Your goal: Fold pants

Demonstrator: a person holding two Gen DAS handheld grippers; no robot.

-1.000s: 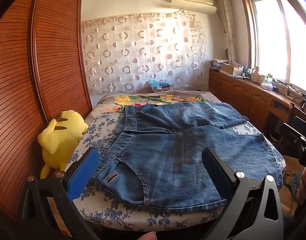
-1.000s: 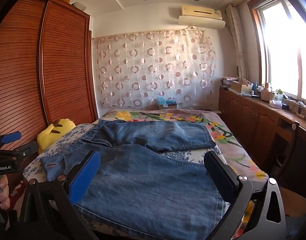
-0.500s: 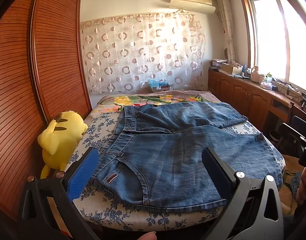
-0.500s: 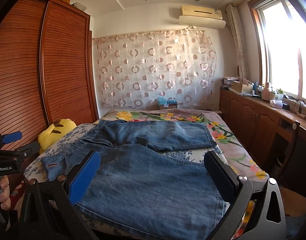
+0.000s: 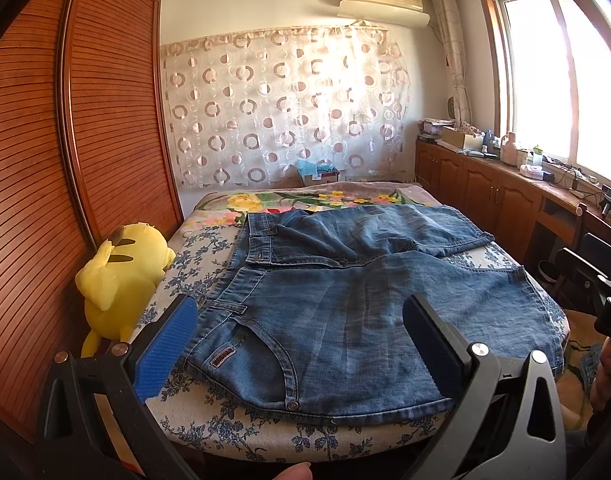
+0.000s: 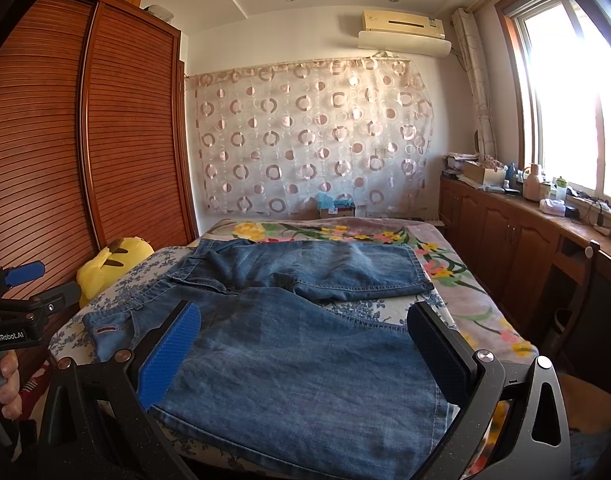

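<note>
Over the bed's [image 5: 209,424] edge, jeans [image 5: 345,312] lie flat.

**Barely a shift at the bed**

The right gripper [image 6: 301,356] has edged a touch forward over the jeans [image 6: 297,352], open above the near leg. The left gripper [image 5: 301,344] has drifted only slightly over the waistband.
</note>
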